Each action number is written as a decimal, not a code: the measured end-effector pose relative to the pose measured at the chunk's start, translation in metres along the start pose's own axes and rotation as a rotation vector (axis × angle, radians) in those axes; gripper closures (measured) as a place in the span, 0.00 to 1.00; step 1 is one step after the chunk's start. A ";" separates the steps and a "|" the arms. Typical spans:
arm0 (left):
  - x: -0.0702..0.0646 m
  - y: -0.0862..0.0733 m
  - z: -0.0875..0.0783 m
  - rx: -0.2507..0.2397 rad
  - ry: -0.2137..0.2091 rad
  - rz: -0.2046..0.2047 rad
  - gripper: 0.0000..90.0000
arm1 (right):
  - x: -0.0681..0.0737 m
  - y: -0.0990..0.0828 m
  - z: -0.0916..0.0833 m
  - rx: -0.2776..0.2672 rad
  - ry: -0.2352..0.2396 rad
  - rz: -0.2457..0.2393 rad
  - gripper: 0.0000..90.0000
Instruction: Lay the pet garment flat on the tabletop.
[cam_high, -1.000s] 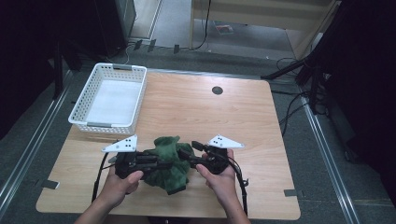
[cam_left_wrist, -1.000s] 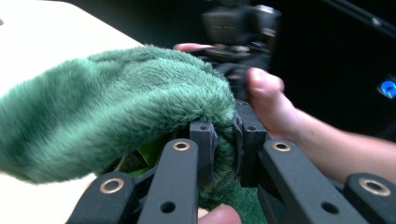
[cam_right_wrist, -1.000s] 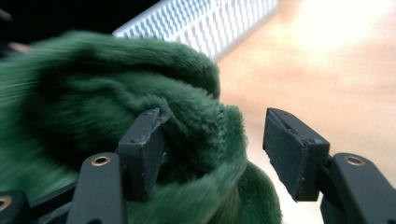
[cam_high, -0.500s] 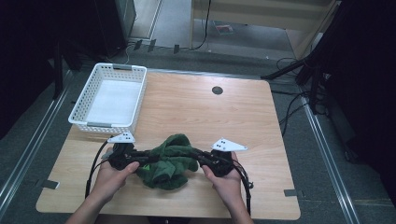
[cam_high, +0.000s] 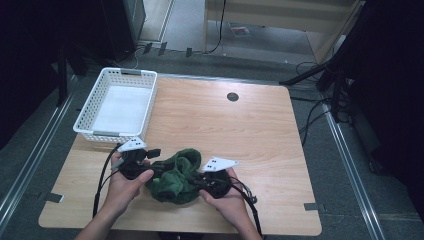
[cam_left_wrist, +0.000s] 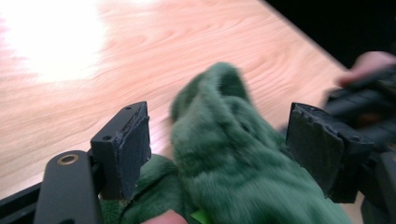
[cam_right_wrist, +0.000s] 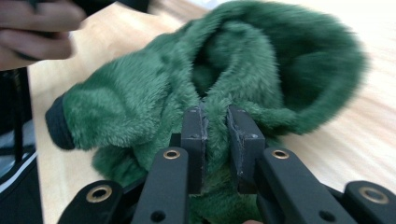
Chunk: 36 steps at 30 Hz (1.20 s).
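Low on the near side of the wooden bench (cam_high: 240, 130), a rumpled green fleece cloth (cam_high: 175, 177) lies in a heap between the person's two hands. The right gripper (cam_high: 197, 181) has its jaws pressed together on a fold of that cloth; in the right gripper view the two black jaws stand close on either side of a thin ridge of green pile (cam_right_wrist: 215, 126), with the rest of the fleece billowing up beyond them. The left gripper (cam_high: 150, 162) sits at the cloth's left edge with its jaws spread wide. In the left gripper view a hump of the fleece (cam_left_wrist: 224, 154) rises in the gap between them, the left jaw resting against the cloth low down, the right jaw standing beside the hump; whether that one touches the pile I cannot tell. The left hand (cam_high: 122, 182) and the right hand (cam_high: 227, 197) each wrap a gripper body, and black cables trail back toward the bench's near edge. A white plastic basket (cam_high: 90, 107) stands at the far left corner of the bench, well apart from the cloth, with a flat white liner inside it. A small dark round hole (cam_high: 232, 96) marks the bench top near its far edge.
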<state>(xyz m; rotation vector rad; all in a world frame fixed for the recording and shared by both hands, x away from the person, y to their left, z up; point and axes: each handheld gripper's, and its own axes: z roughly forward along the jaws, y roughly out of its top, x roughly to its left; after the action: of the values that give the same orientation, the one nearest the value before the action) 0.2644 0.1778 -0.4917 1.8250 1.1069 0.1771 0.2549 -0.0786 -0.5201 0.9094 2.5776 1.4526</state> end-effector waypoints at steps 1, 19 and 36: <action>0.001 -0.004 0.007 0.015 0.051 0.004 0.27 | 0.003 0.000 0.002 0.010 0.012 -0.010 0.87; 0.019 -0.012 0.004 -0.003 -0.062 -0.037 0.62 | -0.030 0.004 -0.029 -0.187 -0.053 0.218 0.54; 0.013 -0.018 0.015 0.044 0.012 0.021 0.86 | -0.036 -0.003 0.012 -0.038 -0.209 0.346 0.47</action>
<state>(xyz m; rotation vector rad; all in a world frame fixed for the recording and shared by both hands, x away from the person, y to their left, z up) 0.2695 0.1796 -0.5177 1.8775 1.1079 0.1774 0.2871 -0.0891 -0.5383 1.4733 2.3178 1.3797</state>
